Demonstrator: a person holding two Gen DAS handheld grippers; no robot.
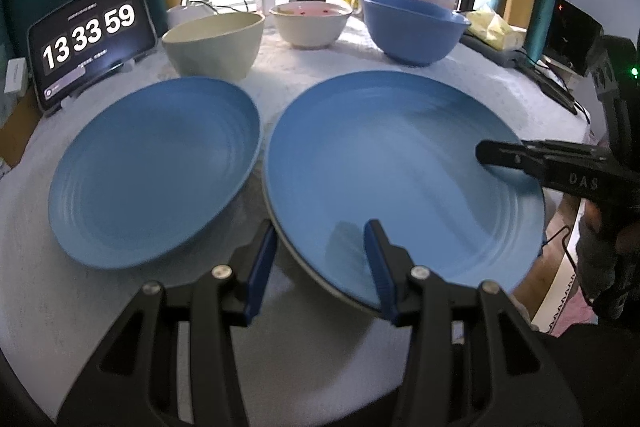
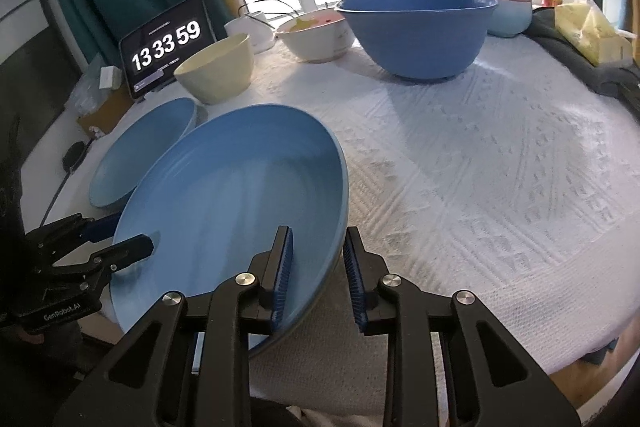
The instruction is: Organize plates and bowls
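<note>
The larger blue plate (image 1: 400, 167) sits tilted, its near rim raised off the white tablecloth (image 2: 500, 155), between the two hand-held grippers. The left gripper (image 1: 320, 263) straddles the plate's near rim: one blue pad lies over the plate's inner face, the other outside and below the rim. Whether the pads press on the rim cannot be told from either view; a gap shows between them. The right gripper (image 2: 318, 275) likewise straddles the rim at the plate's opposite side, one pad inside the plate and one outside it; its jaws stand narrow, yet contact with the rim cannot be confirmed.

A second, smaller blue plate (image 1: 156, 167) lies flat on the cloth, just to the left of the left gripper, its edge close beside the tilted plate.

Beyond both grippers, at the far side of the table, stand three bowls in a row: a cream bowl (image 1: 214, 43), a white bowl with pink interior (image 1: 310, 23) and a blue bowl (image 1: 412, 27). They are upright and apart from one another.

Far left of the left gripper, a tablet (image 1: 90, 39) displays a clock.
</note>
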